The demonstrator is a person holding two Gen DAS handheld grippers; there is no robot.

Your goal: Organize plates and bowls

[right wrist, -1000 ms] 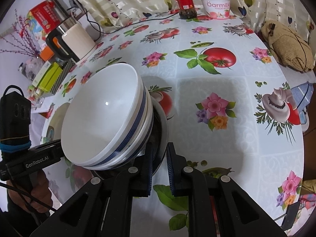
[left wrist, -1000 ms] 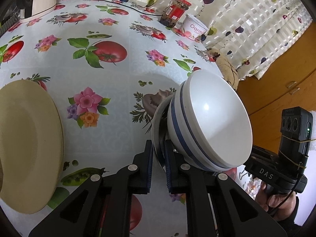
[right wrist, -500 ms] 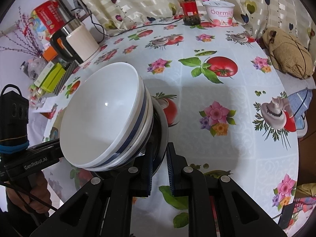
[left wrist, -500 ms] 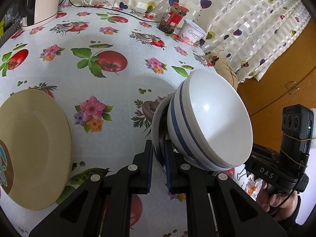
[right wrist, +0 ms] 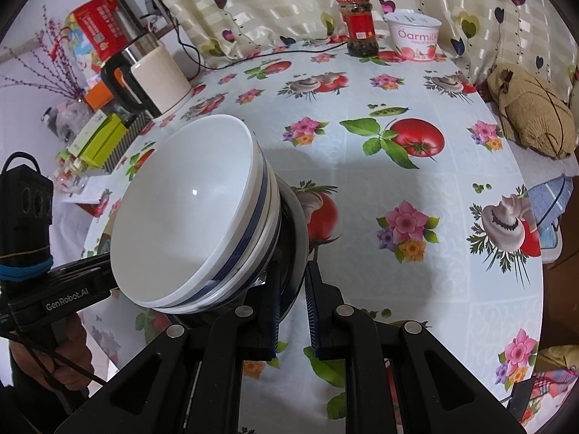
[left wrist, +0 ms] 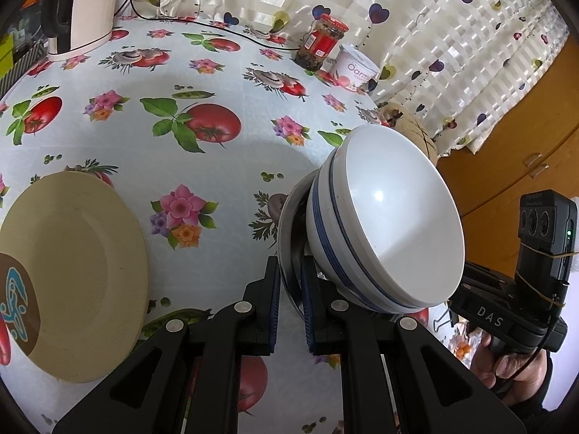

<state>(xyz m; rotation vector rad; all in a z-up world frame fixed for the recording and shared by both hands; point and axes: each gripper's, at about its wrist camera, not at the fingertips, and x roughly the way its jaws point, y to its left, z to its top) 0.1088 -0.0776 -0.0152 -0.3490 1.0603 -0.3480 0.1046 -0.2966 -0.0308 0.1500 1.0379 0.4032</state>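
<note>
Between the left tongs (left wrist: 289,289) and the right tongs (right wrist: 292,291), a steel plate (left wrist: 287,224) carrying stacked white bowls with blue bands (left wrist: 387,224) is held clear above the tabletop (left wrist: 217,83), each pair of tongs clamped on an opposite edge of the plate's rim. Left of the left tongs a cream plate (left wrist: 72,275) lies flat on the tabletop. Far beyond both tongs, a red-lidded jar (right wrist: 358,25) and a yogurt tub (right wrist: 412,36) stand side by side at the curtain.
</note>
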